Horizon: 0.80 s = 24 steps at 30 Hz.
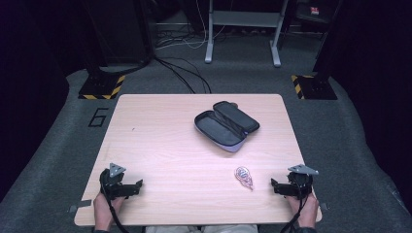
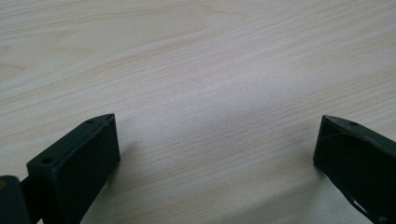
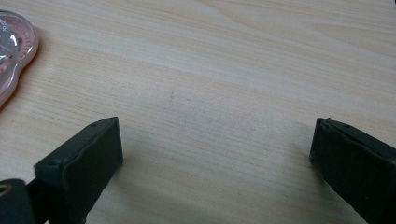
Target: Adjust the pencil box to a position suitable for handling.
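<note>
Both grippers parked at the near edge, jaws wide, nothing in hand.

The wooden table (image 1: pixel 160 145) spreads out pale and broad; toward its far middle lies the dark pencil case (image 1: pixel 226 125), unzipped and lying open, well apart from both hands. Near edge now: left gripper (image 1: pixel 140 186) rests at the left corner, jaws spread over bare wood. Right gripper (image 1: pixel 273 185) sits at the right, jaws likewise apart and empty. Just beside it, toward the centre, lies the small pink packet (image 1: pixel 244 177), flat and untouched.
</note>
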### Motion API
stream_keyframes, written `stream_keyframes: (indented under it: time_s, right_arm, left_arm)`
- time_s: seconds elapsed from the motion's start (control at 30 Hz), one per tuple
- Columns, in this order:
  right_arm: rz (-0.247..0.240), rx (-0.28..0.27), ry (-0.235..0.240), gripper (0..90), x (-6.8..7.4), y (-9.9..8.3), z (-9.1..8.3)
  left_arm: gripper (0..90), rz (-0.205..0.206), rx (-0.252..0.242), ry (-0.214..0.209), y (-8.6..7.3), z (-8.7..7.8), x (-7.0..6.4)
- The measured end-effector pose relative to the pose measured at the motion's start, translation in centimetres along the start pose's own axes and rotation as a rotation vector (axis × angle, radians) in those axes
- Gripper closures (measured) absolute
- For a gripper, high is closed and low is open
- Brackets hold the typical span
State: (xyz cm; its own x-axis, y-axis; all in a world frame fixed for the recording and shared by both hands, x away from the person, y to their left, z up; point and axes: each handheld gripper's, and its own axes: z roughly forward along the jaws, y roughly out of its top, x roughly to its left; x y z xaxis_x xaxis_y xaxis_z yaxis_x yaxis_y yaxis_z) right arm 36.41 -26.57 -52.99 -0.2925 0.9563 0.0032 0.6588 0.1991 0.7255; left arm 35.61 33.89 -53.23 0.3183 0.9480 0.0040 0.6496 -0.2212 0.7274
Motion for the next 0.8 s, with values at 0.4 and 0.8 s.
stream_keyframes:
  time_s: [0.4, 0.8]
  right_arm:
    - [0.028, 0.021, -0.003, 0.0, -0.1, 0.2, 0.0]
    - [0.055, -0.018, 0.055, 0.0, 1.1, 1.2, -1.7]
  left_arm:
    - [0.3, -0.006, 0.000, 0.005, 0.0, 0.0, -0.1]
    - [0.3, -0.005, -0.001, 0.006, 0.0, 0.0, -0.1]
